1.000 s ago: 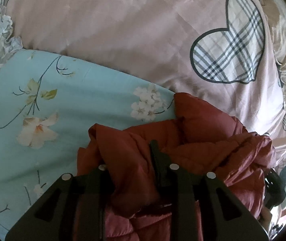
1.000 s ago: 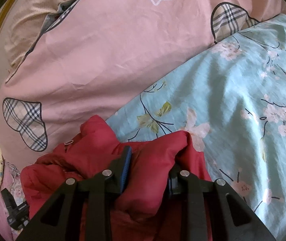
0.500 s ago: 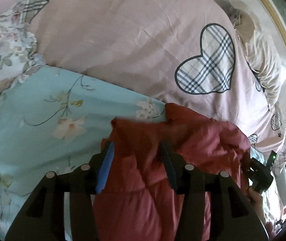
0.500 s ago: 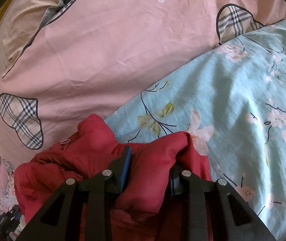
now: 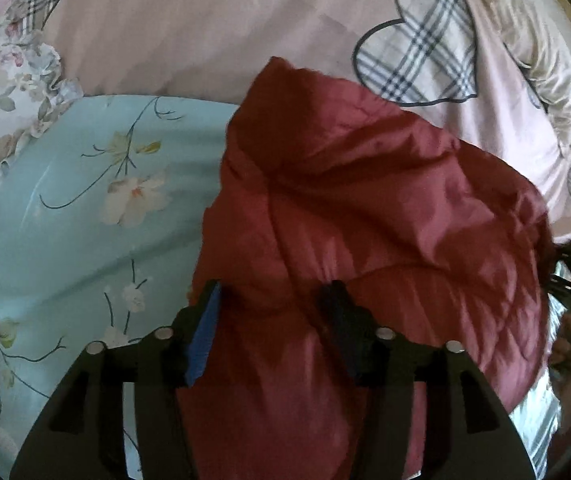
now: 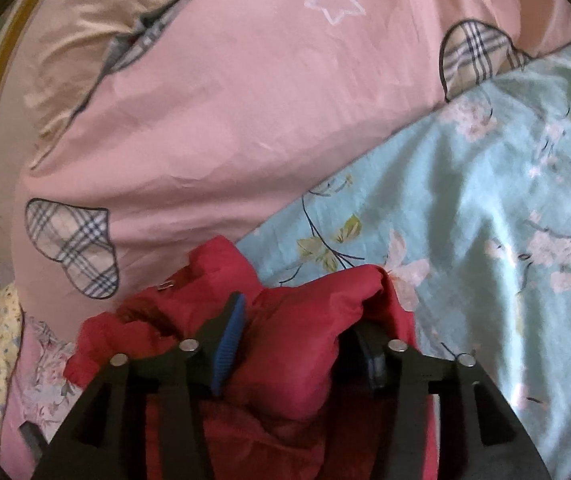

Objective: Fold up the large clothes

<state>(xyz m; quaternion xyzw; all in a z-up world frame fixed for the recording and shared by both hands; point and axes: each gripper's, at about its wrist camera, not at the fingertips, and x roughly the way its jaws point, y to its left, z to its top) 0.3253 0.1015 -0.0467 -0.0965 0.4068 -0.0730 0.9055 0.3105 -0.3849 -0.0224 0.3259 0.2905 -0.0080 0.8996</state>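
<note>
A puffy dark red quilted jacket (image 5: pixel 365 200) lies bunched on the bed, across the seam between the turquoise sheet and the pink duvet. My left gripper (image 5: pixel 275 292) sits low over its near edge. Its jaws are opening, a fold of jacket lies loose between the blue pads (image 5: pixel 203 336). My right gripper (image 6: pixel 301 312) is at the other end of the jacket (image 6: pixel 213 264). Its jaws are also opening around a bulge of red fabric, with a dark gap at the right finger. The right gripper also shows at the left wrist view's right edge.
A pink duvet with plaid hearts (image 5: pixel 205 32) (image 6: pixel 245 100) covers the far side. A turquoise floral sheet (image 5: pixel 85 200) (image 6: pixel 485 200) lies beside the jacket. A frilled floral pillow (image 5: pixel 1 80) is far left, a beige pillow (image 6: pixel 85 20) near the bed's wooden edge. A hand (image 5: pixel 569 344) holds the right gripper.
Both grippers' jaws have spread wider and let go of the red fabric. The left gripper has shifted, and the jacket now reaches further up towards the plaid heart.
</note>
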